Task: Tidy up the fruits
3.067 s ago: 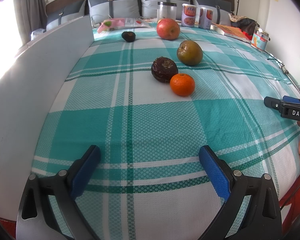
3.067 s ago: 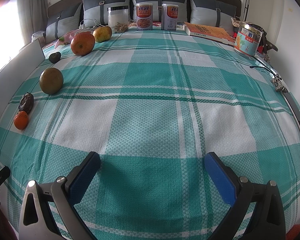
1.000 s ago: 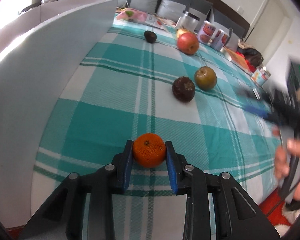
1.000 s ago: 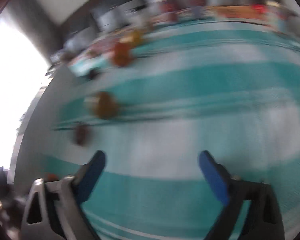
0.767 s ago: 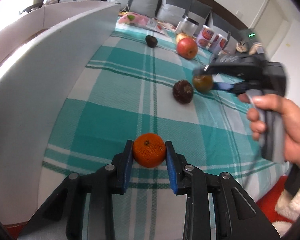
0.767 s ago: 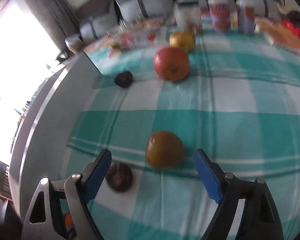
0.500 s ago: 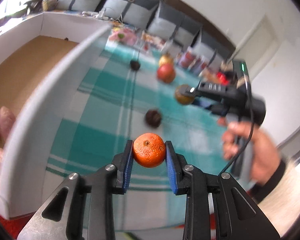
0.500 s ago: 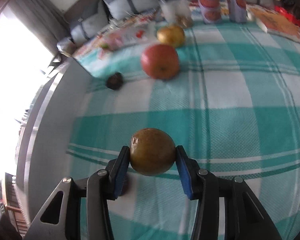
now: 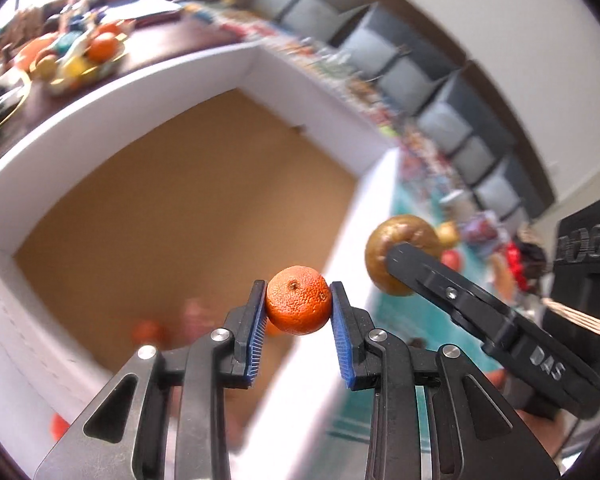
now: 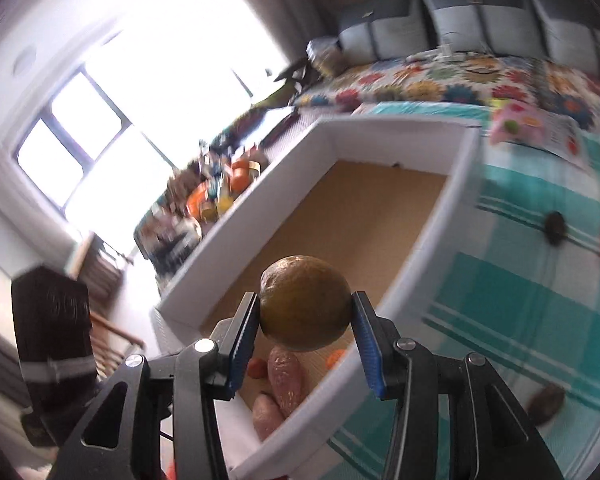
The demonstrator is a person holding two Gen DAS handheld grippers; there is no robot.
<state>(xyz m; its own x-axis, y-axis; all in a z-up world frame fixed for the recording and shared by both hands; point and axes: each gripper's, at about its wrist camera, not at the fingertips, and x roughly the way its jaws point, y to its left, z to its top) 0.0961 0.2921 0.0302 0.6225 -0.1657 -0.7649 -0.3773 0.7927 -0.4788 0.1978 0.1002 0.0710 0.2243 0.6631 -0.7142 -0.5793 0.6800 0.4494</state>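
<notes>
We have the left gripper (image 9: pixel 298 314) clamped on the orange (image 9: pixel 298 305) and the right gripper (image 10: pixel 305 326) pinching the brown-green fruit (image 10: pixel 304 303), both above the white box (image 10: pixel 435 240). With 2 grippers so near, we could knock them together, or drop a fruit onto the rim and see it bounce out.

The left gripper (image 9: pixel 298 312) clamps an orange (image 9: pixel 298 306) above the white box (image 9: pixel 100 120).

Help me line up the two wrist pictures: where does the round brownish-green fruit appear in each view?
Left wrist view: the round brownish-green fruit sits right of centre, clamped at the tip of the right gripper that reaches in from the lower right.
Right wrist view: the same fruit is at lower centre, pressed between the blue pads.
Shared landmark: the white-walled box with a brown floor, below the fruit in both.
</notes>
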